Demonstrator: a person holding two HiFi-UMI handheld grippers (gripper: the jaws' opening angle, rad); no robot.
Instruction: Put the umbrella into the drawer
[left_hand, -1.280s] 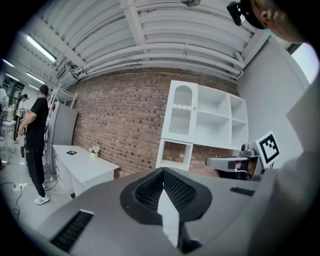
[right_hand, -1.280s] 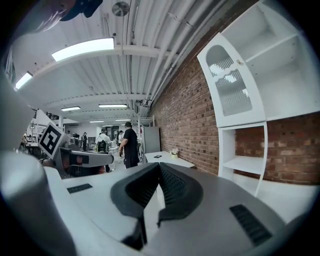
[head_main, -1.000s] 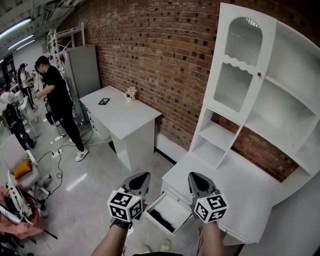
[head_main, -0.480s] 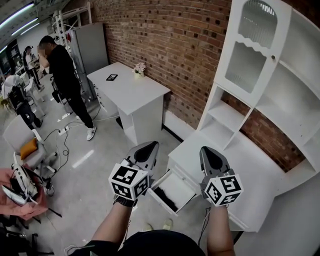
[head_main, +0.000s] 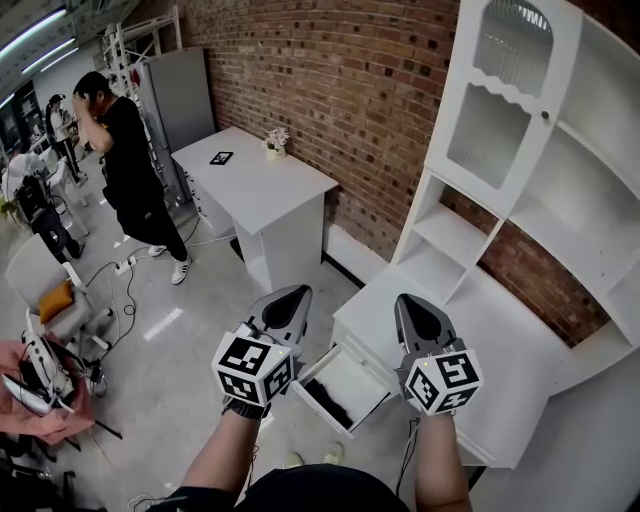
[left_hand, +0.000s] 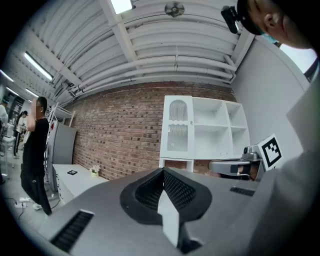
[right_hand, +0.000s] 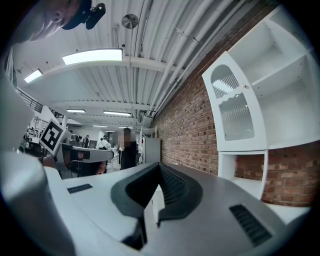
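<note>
In the head view a white drawer stands pulled out of the low white cabinet. A dark folded umbrella lies inside it along the front. Both grippers are held level above and in front of the drawer, apart from it. My left gripper is shut with nothing in it, and its own view shows the jaws meeting at the tip. My right gripper is shut and empty too, with its jaws closed against the brick wall behind.
A tall white shelf unit with a glass door rises on the cabinet at right. A white table with a small flower pot stands by the brick wall. A person in black stands at left near a grey locker, chairs and floor cables.
Both grippers have risen a little, still shut and empty. The head view has shifted slightly. The person in black has stepped and raised a hand to the head.
</note>
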